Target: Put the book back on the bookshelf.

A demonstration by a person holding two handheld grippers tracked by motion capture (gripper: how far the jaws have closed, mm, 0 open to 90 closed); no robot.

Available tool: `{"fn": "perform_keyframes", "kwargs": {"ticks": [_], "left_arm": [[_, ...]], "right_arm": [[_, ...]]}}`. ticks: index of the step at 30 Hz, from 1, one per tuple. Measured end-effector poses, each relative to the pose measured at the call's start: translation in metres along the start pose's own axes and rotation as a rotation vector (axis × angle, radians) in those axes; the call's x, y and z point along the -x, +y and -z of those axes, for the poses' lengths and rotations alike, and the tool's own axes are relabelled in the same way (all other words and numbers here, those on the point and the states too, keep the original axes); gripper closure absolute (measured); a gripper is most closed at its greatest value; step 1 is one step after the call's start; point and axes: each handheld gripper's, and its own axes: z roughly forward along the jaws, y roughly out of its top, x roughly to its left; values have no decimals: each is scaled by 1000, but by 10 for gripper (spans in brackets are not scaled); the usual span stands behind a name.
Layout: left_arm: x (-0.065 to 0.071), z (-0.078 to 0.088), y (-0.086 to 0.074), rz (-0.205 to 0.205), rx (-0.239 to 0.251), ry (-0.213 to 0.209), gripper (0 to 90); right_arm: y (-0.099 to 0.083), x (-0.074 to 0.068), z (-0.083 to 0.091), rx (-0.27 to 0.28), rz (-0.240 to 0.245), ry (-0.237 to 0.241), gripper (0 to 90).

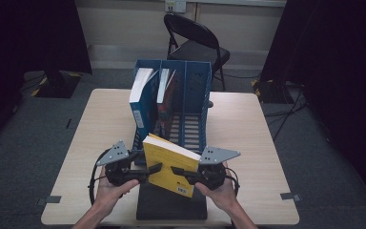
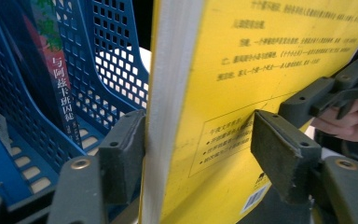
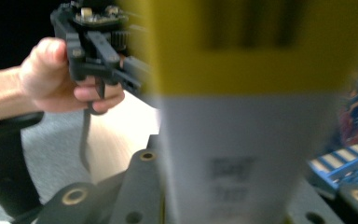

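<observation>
A yellow book stands tilted on a black mat at the table's front, between my two grippers. My right gripper is shut on its lower right part. In the right gripper view the blurred yellow book sits tight between the right gripper's jaws. My left gripper straddles the book's left edge. In the left gripper view the left gripper has one pad against the back beside the white page edge. The other pad stands slightly off the yellow book's front cover.
A blue perforated file rack stands mid-table just behind the book. Its left slots hold a blue book and a dark red book; the right slot is free. A folding chair stands beyond the table.
</observation>
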Motion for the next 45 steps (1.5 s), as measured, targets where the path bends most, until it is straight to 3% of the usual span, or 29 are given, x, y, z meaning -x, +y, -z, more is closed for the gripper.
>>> {"fn": "perform_keyframes", "kwargs": {"ticks": [4,8,13,21,25,30,35,41,45], "left_arm": [[3,1,0,-1,-1,9,332],[3,3,-1,2,-1,13,354],[3,6,-2,15,-4,8,362],[3,6,-2,20,-2,-1,358],[-2,12,-1,50,-47,10,361],[-8,17,-15,63,-134,86,316],[-14,24,-30,97,-211,135,256],[-22,28,-46,154,-266,132,176],[-26,35,-49,154,-267,143,162]], "right_arm": [[0,-1,-6,18,-30,19,665],[-1,4,-6,30,-80,5,638],[0,4,-7,48,-106,22,655],[0,-2,-7,44,-54,28,739],[1,1,-6,38,-40,38,751],[0,5,-2,36,-56,23,755],[-1,8,4,32,-72,3,756],[-1,10,6,28,-96,-8,757],[-1,10,9,24,-112,-22,757]]}}
